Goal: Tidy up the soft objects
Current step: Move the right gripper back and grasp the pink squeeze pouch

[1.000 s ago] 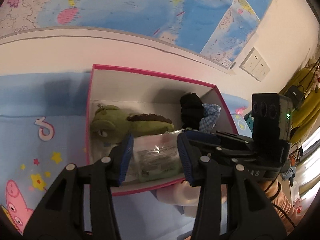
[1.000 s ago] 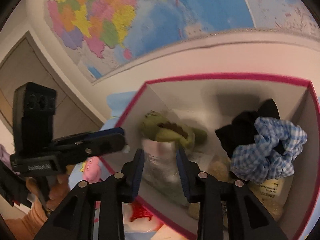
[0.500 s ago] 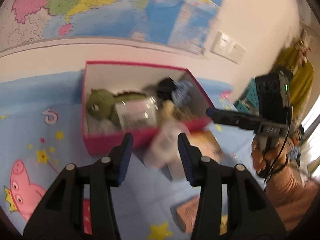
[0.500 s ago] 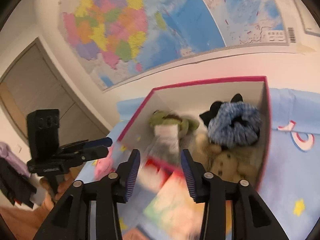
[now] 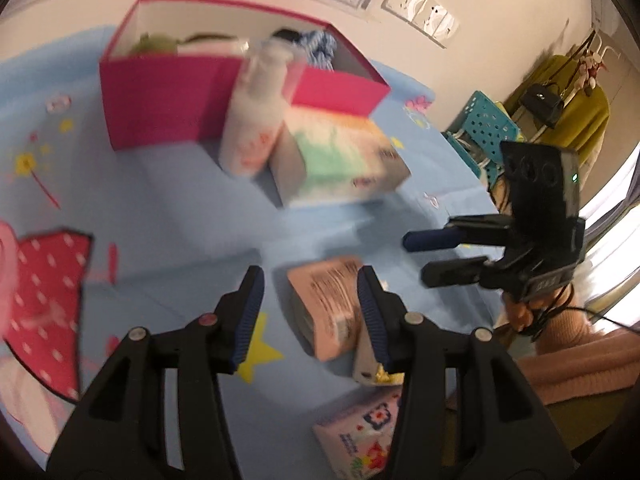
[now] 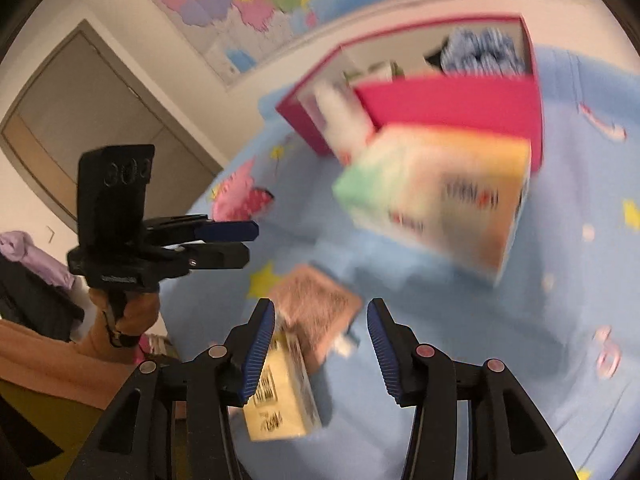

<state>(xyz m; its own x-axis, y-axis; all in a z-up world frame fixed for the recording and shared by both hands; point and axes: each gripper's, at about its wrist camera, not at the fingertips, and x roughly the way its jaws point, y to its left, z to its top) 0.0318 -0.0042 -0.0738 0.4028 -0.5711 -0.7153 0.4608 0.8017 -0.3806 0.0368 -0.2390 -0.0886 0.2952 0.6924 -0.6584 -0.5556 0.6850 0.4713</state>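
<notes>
A pink box [image 5: 160, 108] [image 6: 452, 108] stands at the back of the blue mat and holds a green plush toy [image 5: 154, 42] and a blue checked scrunchie [image 5: 320, 46] [image 6: 480, 50]. My left gripper [image 5: 310, 312] is open and empty, low over a pink tissue pack [image 5: 326, 312]. My right gripper [image 6: 322, 344] is open and empty above the same pink pack [image 6: 316, 308] and a yellow pack [image 6: 280, 396]. Each gripper shows in the other's view, the right [image 5: 440, 256] and the left [image 6: 232, 242].
A white bottle [image 5: 256, 116] and a pastel tissue box [image 5: 340, 160] [image 6: 436, 196] stand in front of the pink box. A floral tissue pack [image 5: 360, 436] lies at the near edge. A turquoise stool [image 5: 484, 128] and a clothes rack stand to the right.
Both grippers have pulled back out of the pink box and dropped toward the packs at the front of the mat. The clear packet now lies in the box.
</notes>
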